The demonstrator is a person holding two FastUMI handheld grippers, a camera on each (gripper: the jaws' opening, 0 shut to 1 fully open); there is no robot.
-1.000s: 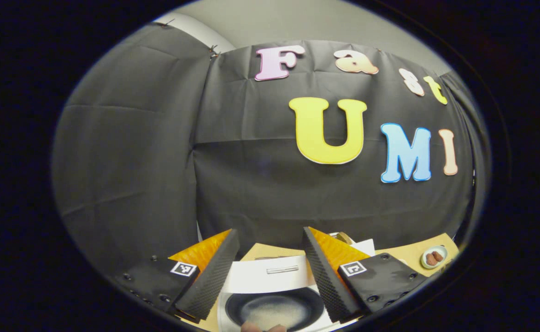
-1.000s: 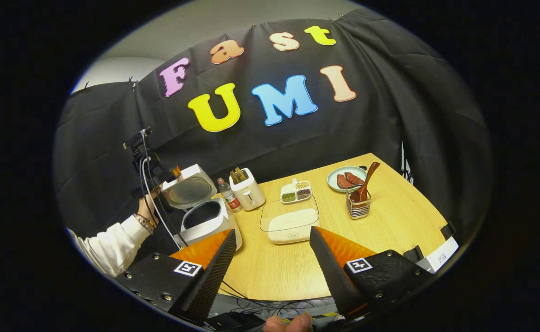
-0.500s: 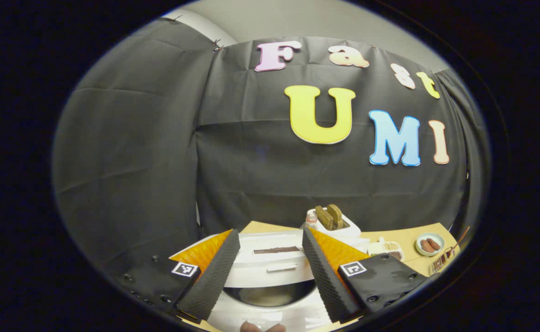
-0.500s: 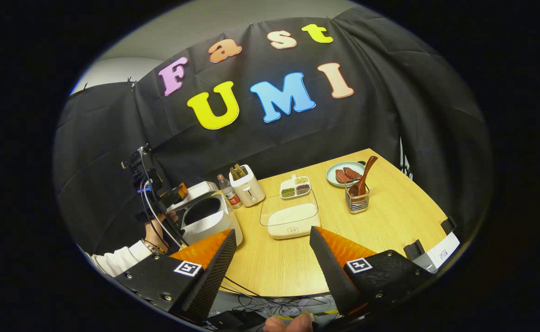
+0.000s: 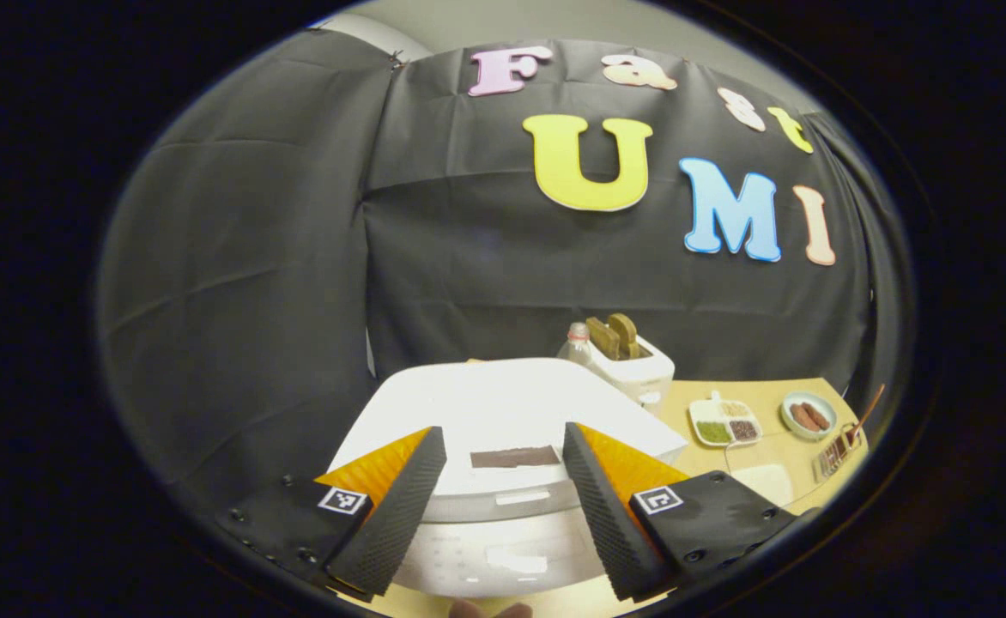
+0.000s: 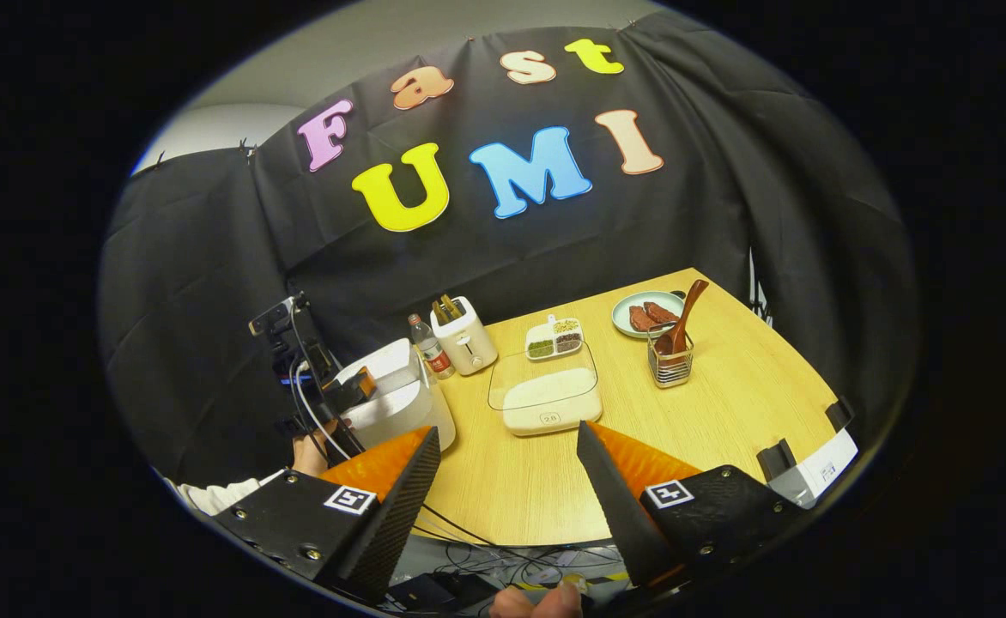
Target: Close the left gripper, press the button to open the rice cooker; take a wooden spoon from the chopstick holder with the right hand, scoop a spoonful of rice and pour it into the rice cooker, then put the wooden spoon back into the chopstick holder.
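left gripper [image 5: 496, 489] – released, over rice cooker [image 5: 503, 412] | right gripper [image 6: 507, 489] – released, above table [image 6: 726, 403]

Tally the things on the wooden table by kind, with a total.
Appliances, 2: white rice cooker, white toaster
Food dishes, 3: clear-lidded rice box, divided grain tray, green plate
Bottles, 1: plastic bottle
Utensil holders, 1: wire chopstick holder
Total: 7

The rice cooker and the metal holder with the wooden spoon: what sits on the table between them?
In the right gripper view, a rice container lies between the rice cooker and the spoon holder, on the table.
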